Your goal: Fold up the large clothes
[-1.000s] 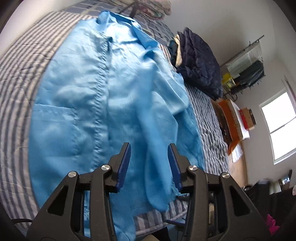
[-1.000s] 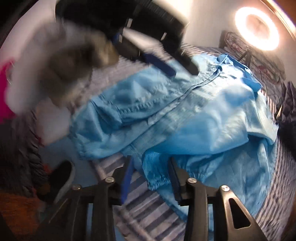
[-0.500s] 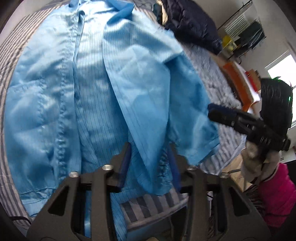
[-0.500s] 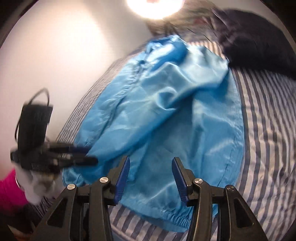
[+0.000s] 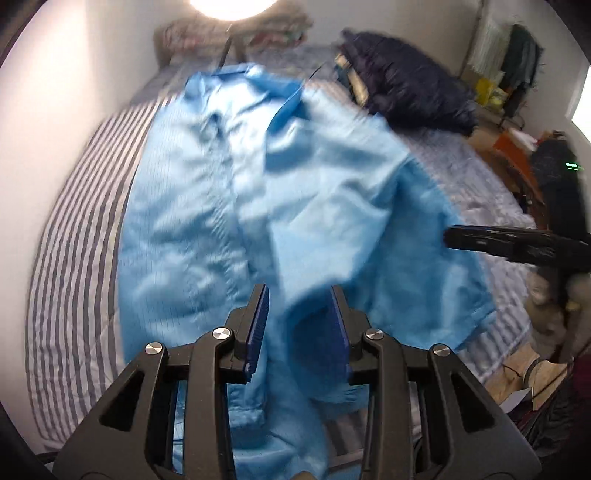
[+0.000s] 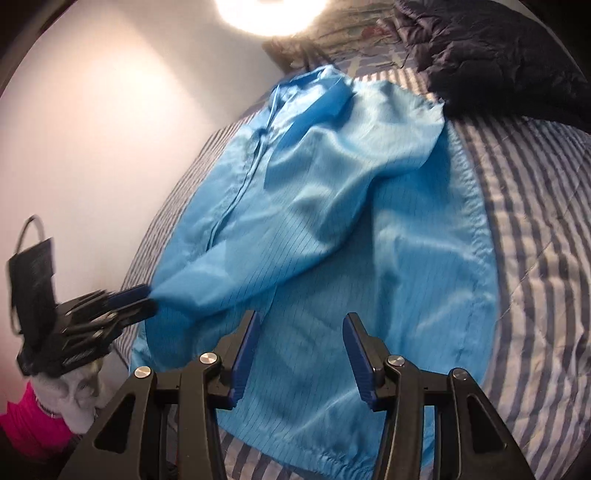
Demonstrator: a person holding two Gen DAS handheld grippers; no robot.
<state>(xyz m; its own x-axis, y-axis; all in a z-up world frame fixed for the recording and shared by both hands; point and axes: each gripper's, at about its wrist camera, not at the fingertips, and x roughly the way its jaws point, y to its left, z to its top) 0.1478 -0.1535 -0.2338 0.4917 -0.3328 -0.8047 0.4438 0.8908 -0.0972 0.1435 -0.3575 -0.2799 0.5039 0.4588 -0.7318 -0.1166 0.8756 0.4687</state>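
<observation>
A large light-blue jacket (image 5: 295, 192) lies spread on a striped bed (image 5: 77, 236), collar toward the far end. Its right sleeve is folded across the front. My left gripper (image 5: 299, 325) has the sleeve cuff (image 5: 314, 343) between its jaws; in the right wrist view it (image 6: 144, 299) is closed on the cuff (image 6: 177, 288) at the jacket's left side. My right gripper (image 6: 299, 350) is open and empty, above the jacket's lower hem (image 6: 332, 424). It shows as a dark blurred bar at the right of the left wrist view (image 5: 447, 238).
A dark navy quilted garment (image 6: 491, 48) lies at the far right of the bed (image 6: 535, 258). A white wall (image 6: 92, 129) runs along the bed's left side. A bright ring lamp (image 5: 232, 5) stands at the head. Clutter and a clothes rack (image 5: 517, 70) are to the right.
The left gripper has drawn the sleeve cuff back over the jacket front toward the near left. The right gripper has settled over the lower hem, its jaws wider apart.
</observation>
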